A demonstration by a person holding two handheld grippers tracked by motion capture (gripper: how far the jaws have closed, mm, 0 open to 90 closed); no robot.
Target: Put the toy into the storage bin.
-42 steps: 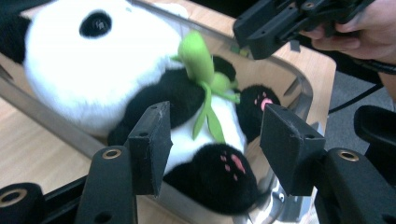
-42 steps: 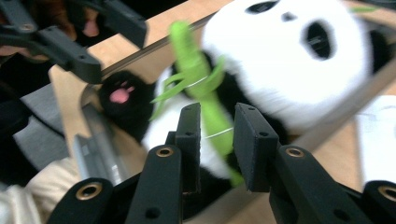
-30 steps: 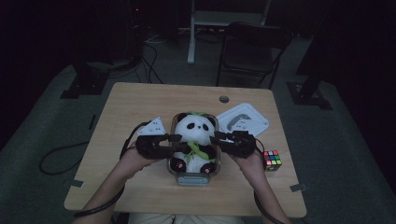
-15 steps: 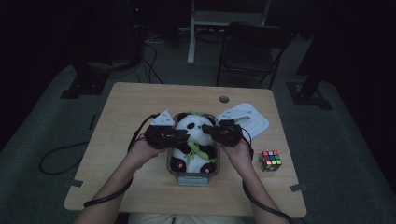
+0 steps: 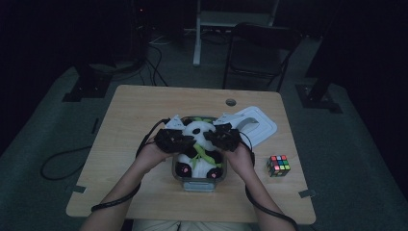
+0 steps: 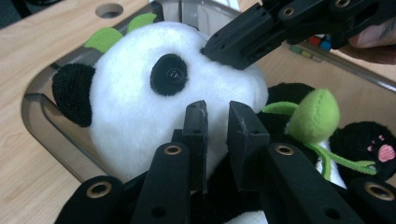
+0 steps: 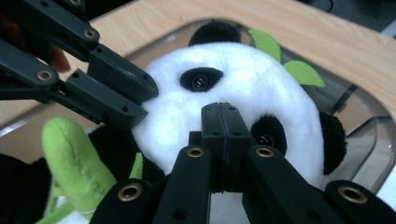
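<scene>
- High view: a light wooden table (image 5: pixel 144 144) in a dim room. Near its front edge, a clear plastic container (image 5: pixel 199 183) holds a plush panda (image 5: pixel 198 144), white head away from the person, black feet with pink pads toward them.
- The left gripper (image 5: pixel 179 140) and the right gripper (image 5: pixel 216 138), each held in a hand, press in on the panda's head from either side.
- A white lid (image 5: pixel 257 126) lies on the table just behind and to the right of the container. A colourful puzzle cube (image 5: pixel 279 165) sits to the right, apart from it.
- Left gripper view: the left gripper (image 6: pixel 217 122) has its two black jaws nearly together, with a narrow gap, and they have just been closing. The tips rest against the white fur of the panda's (image 6: pixel 154 107) cheek; whether fur is pinched between them cannot be told. The other gripper's jaws touch the top of the head. A green plush bamboo sprig (image 6: pixel 313 116) lies on the panda's chest.
- Right gripper view: the right gripper (image 7: pixel 223 116) has its jaws fully together, nothing visible between them, tips against the panda's (image 7: pixel 243 88) face below its eye.
</scene>
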